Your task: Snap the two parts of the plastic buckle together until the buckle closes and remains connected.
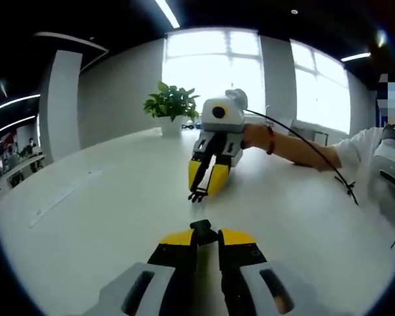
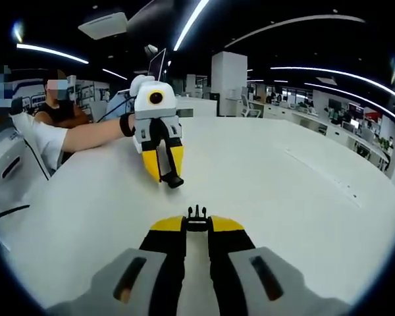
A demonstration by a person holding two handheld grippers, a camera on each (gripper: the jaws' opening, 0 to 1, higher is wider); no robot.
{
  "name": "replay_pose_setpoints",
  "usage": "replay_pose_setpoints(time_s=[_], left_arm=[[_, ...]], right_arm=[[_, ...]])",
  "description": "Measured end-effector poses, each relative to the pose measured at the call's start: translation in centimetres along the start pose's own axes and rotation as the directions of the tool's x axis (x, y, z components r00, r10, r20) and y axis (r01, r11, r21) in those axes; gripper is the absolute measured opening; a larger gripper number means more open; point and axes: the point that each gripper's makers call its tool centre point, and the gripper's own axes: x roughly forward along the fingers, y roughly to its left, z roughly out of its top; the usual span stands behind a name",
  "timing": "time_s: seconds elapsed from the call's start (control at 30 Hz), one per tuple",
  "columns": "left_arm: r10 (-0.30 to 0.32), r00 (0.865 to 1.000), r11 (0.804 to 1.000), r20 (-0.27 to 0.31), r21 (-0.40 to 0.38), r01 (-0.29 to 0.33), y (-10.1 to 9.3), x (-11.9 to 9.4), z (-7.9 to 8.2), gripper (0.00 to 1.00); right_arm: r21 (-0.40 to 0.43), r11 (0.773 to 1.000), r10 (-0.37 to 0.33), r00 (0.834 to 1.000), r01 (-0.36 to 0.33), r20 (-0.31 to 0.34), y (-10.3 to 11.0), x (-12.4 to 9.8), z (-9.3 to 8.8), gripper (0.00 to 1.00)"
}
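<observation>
My left gripper (image 1: pixel 204 238) rises from the bottom of the left gripper view, shut on the black socket half of the buckle (image 1: pixel 203 228), which pokes out past its yellow tips. Facing it over the white table, my right gripper (image 1: pixel 206 179) is shut on the pronged half (image 1: pixel 197 195), prongs pointing toward me. In the right gripper view my right gripper (image 2: pixel 197 226) grips the pronged half (image 2: pixel 197 213), and my left gripper (image 2: pixel 163 163) opposite holds the socket half (image 2: pixel 173 180). The two halves are apart, with a stretch of table between them.
The white table (image 1: pixel 105 217) spreads wide on all sides. A potted plant (image 1: pixel 172 105) stands at its far edge by the window. A person's forearm (image 1: pixel 296 148) and a black cable (image 1: pixel 316 155) reach in from the right. A seated person (image 2: pixel 59 105) is at the left.
</observation>
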Motion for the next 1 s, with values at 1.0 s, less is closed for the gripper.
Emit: replay_pose_setpoints(time_s=[1.0], left_arm=[[-0.133, 0.991, 0.991, -0.026, 0.029, 0.134, -2.9, 0.3, -0.4, 0.12]], right_arm=[[-0.008, 0.986, 0.168, 0.986, -0.168, -0.019, 3.5, 0.6, -0.4, 0.12]])
